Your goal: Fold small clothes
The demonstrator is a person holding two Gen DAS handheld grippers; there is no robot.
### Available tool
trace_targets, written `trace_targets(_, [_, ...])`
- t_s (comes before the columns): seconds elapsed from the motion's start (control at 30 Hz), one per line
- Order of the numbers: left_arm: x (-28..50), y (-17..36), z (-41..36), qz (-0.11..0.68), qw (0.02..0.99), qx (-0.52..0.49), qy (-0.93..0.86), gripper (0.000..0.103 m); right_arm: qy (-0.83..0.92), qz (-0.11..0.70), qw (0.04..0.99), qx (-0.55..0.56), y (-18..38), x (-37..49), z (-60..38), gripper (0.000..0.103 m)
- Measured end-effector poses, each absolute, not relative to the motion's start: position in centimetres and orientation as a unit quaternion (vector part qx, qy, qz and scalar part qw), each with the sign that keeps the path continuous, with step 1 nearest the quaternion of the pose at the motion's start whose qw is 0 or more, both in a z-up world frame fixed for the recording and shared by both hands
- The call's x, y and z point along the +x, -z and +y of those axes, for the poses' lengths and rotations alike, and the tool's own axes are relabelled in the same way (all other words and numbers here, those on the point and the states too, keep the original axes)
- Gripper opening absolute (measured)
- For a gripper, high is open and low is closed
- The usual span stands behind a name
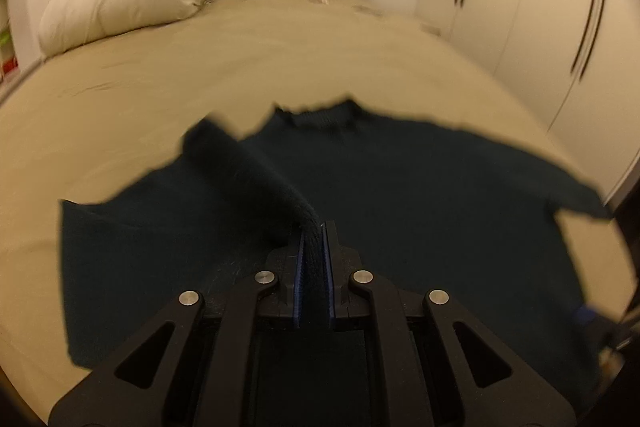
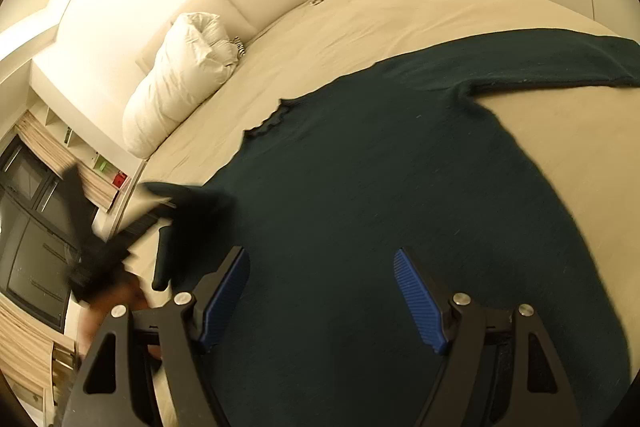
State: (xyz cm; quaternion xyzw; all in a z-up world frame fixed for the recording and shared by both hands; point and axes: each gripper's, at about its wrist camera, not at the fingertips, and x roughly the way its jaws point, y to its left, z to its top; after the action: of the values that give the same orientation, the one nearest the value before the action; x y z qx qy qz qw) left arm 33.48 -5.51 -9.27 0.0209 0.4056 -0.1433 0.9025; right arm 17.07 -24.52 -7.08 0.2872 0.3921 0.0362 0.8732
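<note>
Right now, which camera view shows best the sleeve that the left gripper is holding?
The left wrist view: the left gripper is shut on the sweater's sleeve, which rises in a ridge over the sweater. The right wrist view shows that sleeve only blurred, at its left edge.

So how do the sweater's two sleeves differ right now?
The left sleeve is lifted, pinched by its cuff in the left gripper, and folded in over the sweater's body. The right sleeve lies flat on the bed, stretched outward, with nothing gripping it; the right gripper hangs open over the body. Both sleeves are the same dark green knit.
</note>
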Motion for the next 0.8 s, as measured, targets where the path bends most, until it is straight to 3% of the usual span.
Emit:
trace_targets(0.1, [33.0, 13.8, -8.1, 0.449, 0.879, 0.070, 0.146, 0.008, -0.052, 0.406, 0.868, 0.281, 7.5, 19.3, -25.2, 0.078])
trace_targets(0.23, [33.1, 14.3, -7.4, 0.442, 0.878, 0.078, 0.166, 0.009, -0.097, 0.427, 0.851, 0.291, 8.4, 22.9, -24.2, 0.083])
trace_targets(0.47, [34.0, 11.0, 2.1, 0.417, 0.891, -0.025, 0.180, 0.009, -0.145, 0.455, 0.828, 0.292, 9.3, 28.9, -20.7, 0.083])
trace_targets(0.67, [36.1, 12.4, 7.2, 0.442, 0.881, -0.075, 0.155, 0.009, -0.139, 0.544, 0.761, 0.324, 13.4, 34.1, -18.3, 0.083])
trace_targets(0.77, [35.7, 12.7, 9.5, 0.429, 0.884, -0.108, 0.153, 0.009, -0.141, 0.537, 0.769, 0.318, 13.2, 34.2, -17.9, 0.083])
trace_targets(0.8, [35.8, 12.7, 10.6, 0.424, 0.884, -0.125, 0.153, 0.009, -0.147, 0.536, 0.769, 0.314, 13.2, 34.3, -17.7, 0.077])
